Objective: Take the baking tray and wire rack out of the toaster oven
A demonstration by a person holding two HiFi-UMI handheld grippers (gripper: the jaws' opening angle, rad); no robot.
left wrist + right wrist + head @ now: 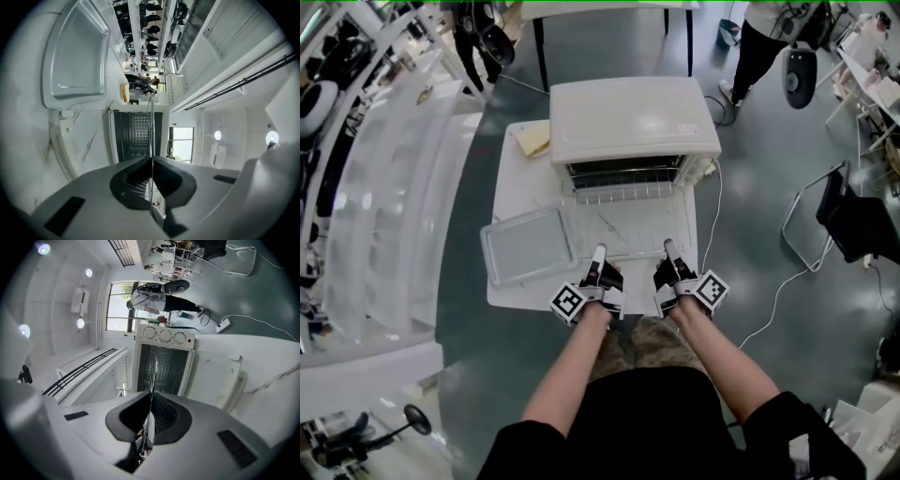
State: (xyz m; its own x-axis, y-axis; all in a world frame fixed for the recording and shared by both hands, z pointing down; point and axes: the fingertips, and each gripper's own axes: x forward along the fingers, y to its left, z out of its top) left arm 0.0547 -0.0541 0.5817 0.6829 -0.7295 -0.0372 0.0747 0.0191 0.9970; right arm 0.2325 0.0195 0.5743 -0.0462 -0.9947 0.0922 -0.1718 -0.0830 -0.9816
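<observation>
The white toaster oven (pixel 633 117) stands on a white table (pixel 511 286) with its door (pixel 628 230) folded down flat. The wire rack (pixel 623 194) sticks out of the opening over the door. My left gripper (pixel 599 251) and right gripper (pixel 668 247) are both shut on its front edge. In the left gripper view the rack (pixel 151 122) runs edge-on as a thin wire from the closed jaws (pixel 151 161) to the oven (pixel 138 136). The right gripper view shows the same rack (pixel 153 376), jaws (pixel 150 413) and oven (pixel 164 357). The empty baking tray (pixel 530 246) (pixel 77 51) lies on the table left of the door.
A yellow cloth (pixel 532 141) lies on the table at the oven's back left. White shelving (pixel 384 206) runs along the left. A white cable (pixel 769 300) trails over the floor at the right, near a black chair (pixel 853 220). People stand at the back.
</observation>
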